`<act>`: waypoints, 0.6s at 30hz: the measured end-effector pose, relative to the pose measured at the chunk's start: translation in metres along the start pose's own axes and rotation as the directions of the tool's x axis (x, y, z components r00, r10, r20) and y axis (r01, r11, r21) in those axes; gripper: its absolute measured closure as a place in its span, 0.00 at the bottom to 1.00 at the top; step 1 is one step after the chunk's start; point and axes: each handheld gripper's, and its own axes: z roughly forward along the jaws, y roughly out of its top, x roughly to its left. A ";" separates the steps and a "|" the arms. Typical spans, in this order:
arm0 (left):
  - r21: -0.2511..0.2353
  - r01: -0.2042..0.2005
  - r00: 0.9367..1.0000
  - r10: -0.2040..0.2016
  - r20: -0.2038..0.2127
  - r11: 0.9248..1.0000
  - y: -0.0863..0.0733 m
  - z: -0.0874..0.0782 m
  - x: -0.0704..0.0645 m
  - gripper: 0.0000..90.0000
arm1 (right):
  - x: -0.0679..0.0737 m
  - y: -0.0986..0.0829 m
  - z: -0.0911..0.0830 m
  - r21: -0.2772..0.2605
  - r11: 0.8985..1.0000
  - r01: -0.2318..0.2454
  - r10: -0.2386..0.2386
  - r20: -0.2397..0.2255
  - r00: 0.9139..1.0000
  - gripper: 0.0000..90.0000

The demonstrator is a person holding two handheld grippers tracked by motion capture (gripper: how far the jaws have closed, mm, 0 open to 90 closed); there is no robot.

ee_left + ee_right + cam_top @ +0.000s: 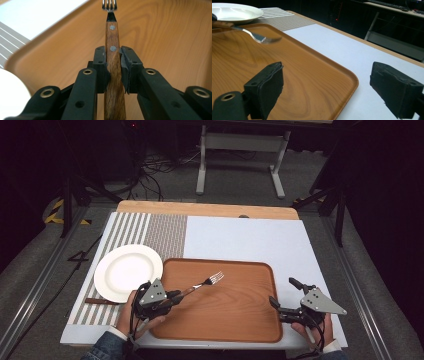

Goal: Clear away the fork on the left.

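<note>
One knife (100, 301), mostly under plate (127, 270).

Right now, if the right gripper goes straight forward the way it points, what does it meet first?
Probably nothing soon. The open right gripper straddles the tray corner, pointing along its right edge over bare white table; depth is unclear.

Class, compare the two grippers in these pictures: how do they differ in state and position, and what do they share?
The left gripper is shut on the fork by its wooden handle; the right gripper is open and holds nothing. The left gripper reaches over the wooden tray beside the white plate; the right gripper sits at the tray's right edge. Both have black jaws and are hand-held.
</note>
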 end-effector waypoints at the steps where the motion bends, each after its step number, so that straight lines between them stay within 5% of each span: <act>1: 0.004 -0.001 1.000 0.001 0.001 1.000 -0.001 0.000 0.000 0.84 | 0.000 0.000 0.000 0.001 1.000 -0.001 0.001 0.000 1.000 0.14; 18: 0.051 -0.023 1.000 0.023 0.003 0.998 -0.009 0.007 -0.010 0.84 | 0.000 -0.001 0.002 0.018 1.000 0.004 -0.004 -0.005 1.000 0.14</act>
